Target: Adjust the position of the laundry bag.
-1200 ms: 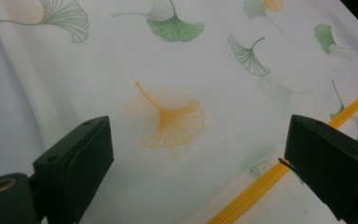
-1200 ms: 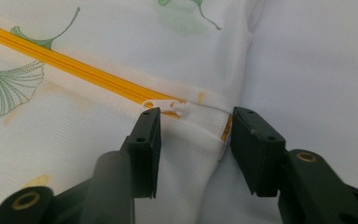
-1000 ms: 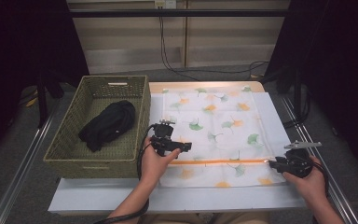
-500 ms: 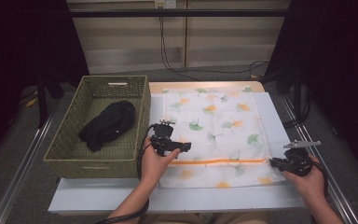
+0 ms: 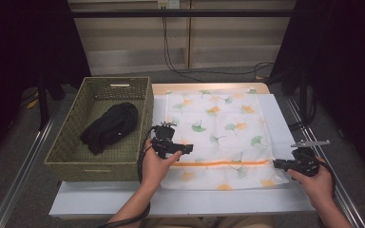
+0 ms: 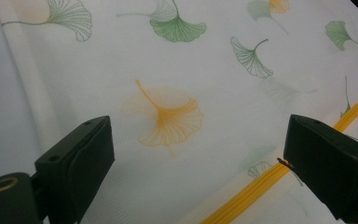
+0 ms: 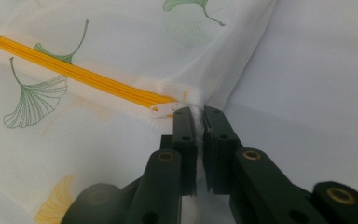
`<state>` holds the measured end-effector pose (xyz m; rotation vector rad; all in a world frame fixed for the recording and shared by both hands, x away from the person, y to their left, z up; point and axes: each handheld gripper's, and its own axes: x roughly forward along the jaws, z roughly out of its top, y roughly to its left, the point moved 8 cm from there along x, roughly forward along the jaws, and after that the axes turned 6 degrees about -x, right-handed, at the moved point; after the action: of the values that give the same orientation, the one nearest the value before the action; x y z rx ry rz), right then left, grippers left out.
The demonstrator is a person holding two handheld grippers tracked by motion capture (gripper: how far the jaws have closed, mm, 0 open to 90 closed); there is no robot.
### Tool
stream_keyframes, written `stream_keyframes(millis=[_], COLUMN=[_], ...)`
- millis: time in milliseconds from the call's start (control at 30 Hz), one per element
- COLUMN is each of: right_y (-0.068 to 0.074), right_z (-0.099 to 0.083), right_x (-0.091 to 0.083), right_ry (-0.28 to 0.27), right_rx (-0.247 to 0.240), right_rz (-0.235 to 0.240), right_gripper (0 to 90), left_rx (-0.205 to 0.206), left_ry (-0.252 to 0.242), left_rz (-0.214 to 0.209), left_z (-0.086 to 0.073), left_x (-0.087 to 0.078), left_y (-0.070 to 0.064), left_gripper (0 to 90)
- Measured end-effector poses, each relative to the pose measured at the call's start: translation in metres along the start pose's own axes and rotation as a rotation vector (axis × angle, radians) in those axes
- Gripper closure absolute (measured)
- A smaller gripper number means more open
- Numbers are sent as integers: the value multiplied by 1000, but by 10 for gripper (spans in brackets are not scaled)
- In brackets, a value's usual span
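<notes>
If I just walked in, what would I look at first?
Probably the big white mesh bag printed with green and orange leaves, spread flat over the middle of the table, with a bright orange zipper running across its near part. The right gripper pinches the bag's edge at the zipper's end, while the left gripper hangs open over the cloth. To the left stands a woven basket holding a black bundle.

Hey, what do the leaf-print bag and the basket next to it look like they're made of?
The bag looks like thin, matte white mesh fabric: a fine weave shows, leaf prints look faintly see-through, and the orange zipper seems plastic. The right gripper pinches its edge. The basket looks woven from olive-green wicker or grass; which fibre is unclear.
</notes>
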<state>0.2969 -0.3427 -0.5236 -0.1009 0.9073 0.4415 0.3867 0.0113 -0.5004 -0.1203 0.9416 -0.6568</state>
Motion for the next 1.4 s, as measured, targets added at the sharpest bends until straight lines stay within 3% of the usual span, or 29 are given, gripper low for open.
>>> stream_keyframes(millis=[100, 333, 400, 567, 700, 967, 1167, 1400], right_y=[2, 1, 1, 0, 4, 6, 9, 11], right_z=[2, 4, 1, 3, 16, 18, 22, 26], right_x=[-2, -5, -6, -7, -16, -18, -22, -22], right_ry=[-9, -59, -28, -43, -98, -85, -93, -105], right_rx=[34, 12, 48, 48, 90, 120, 112, 122], right_rz=[24, 17, 34, 30, 63, 116, 126, 151], right_gripper=[846, 846, 847, 849, 862, 864, 867, 870], left_rx=[1, 8, 6, 1, 6, 6, 5, 8], left_ry=[3, 17, 18, 18, 23, 39, 42, 49], left_rz=[-3, -6, -10, -18, -24, -59, -80, -118], left_z=[-1, -3, -3, -3, -4, -5, -6, -7], left_x=[0, 2, 2, 3, 4, 8, 9, 12], left_y=[0, -2, -3, -4, -6, -14, -18, -32], left_gripper=[83, 83, 83, 83, 83, 83, 83, 83])
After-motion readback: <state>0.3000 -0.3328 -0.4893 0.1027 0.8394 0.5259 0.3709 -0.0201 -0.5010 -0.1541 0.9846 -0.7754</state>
